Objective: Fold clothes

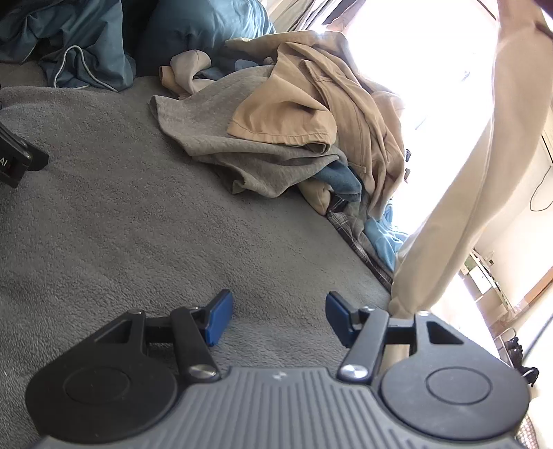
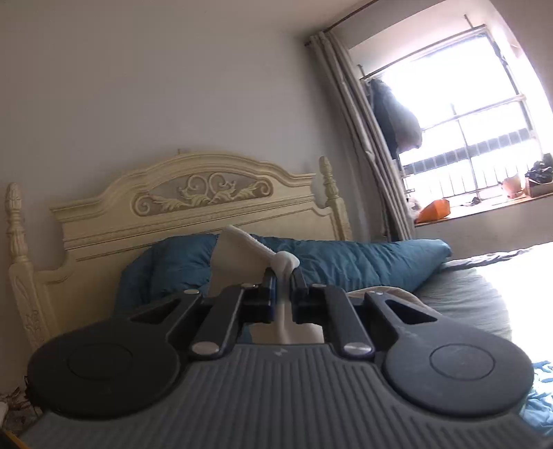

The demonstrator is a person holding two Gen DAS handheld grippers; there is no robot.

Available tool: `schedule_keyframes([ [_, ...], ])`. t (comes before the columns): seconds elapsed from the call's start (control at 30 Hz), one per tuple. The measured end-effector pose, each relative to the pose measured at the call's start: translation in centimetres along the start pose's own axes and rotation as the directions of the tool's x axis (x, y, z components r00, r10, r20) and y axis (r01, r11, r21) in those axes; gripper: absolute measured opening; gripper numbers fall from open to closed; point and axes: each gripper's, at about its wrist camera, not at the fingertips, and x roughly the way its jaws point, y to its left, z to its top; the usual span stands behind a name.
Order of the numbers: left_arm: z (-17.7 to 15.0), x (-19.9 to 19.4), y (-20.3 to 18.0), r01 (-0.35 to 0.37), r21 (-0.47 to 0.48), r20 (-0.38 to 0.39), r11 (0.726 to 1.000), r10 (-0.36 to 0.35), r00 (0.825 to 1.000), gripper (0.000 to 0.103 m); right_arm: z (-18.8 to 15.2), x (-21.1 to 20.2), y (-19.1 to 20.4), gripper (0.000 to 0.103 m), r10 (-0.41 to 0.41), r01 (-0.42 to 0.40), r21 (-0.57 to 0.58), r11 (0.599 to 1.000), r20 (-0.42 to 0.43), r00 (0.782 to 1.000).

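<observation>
The left gripper [image 1: 278,316] hangs over the grey fleece blanket [image 1: 114,221] that covers the bed, its 2 blue-padded fingers [image 1: 219,316] spread apart with nothing between them, only bare blanket below.

Beyond it, toward the far side of the bed, lies a heap of unfolded clothes [image 1: 297,131]: a grey knit garment [image 1: 221,127] spread at the bottom, tan trousers [image 1: 321,103] draped over it, and bits of blue, light blue and plaid cloth showing at the heap's right edge. Behind the heap sits a rumpled teal duvet [image 1: 193,31].

On the right of the left wrist view, a long cream garment [image 1: 459,207] hangs down from the top corner of the picture, its lower end reaching the edge of the bed just beside the left gripper's right finger. Whether it touches that finger cannot be told.

The right gripper [image 2: 283,276] points level toward a carved cream headboard [image 2: 193,203], with teal bedding [image 2: 345,259] in front of it. Its fingers [image 2: 269,290] are closed on a bunched fold of the cream garment [image 2: 242,252]; the cloth rises above the fingertips and passes down between them. To the right, a grey curtain [image 2: 349,114] hangs beside a bright barred window [image 2: 463,114].
</observation>
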Motion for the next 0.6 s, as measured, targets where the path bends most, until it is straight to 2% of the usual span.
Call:
schedule_keyframes([
  [0.1,0.0,-0.2,0.0,0.004,-0.015,0.005,1.0,-0.004,1.0,0.061,-0.6,2.5,1.2,0.007,0.074,-0.076,-0.028,0.997,-0.066,0.995],
  [0.2,0.0,-0.4,0.3,0.015,-0.047,0.011,0.999,-0.015,1.0,0.061,-2.1,5.1,3.4,0.007,0.15,-0.158,-0.052,0.986,-0.133,0.98],
  [0.43,0.0,-0.6,0.6,0.02,-0.069,0.013,0.997,-0.019,1.0,0.061,-6.8,11.7,7.3,0.007,0.305,-0.339,-0.092,0.936,-0.264,0.915],
  [0.53,0.0,-0.6,0.6,0.02,-0.07,0.012,0.997,-0.019,1.0,0.061,-8.9,14.8,7.8,0.007,0.301,-0.349,-0.127,0.928,-0.292,0.908],
  [0.6,0.0,-0.5,0.5,0.017,-0.065,0.013,0.998,-0.016,1.0,0.061,-10.4,16.8,7.4,0.009,0.259,-0.317,-0.156,0.935,-0.309,0.915],
])
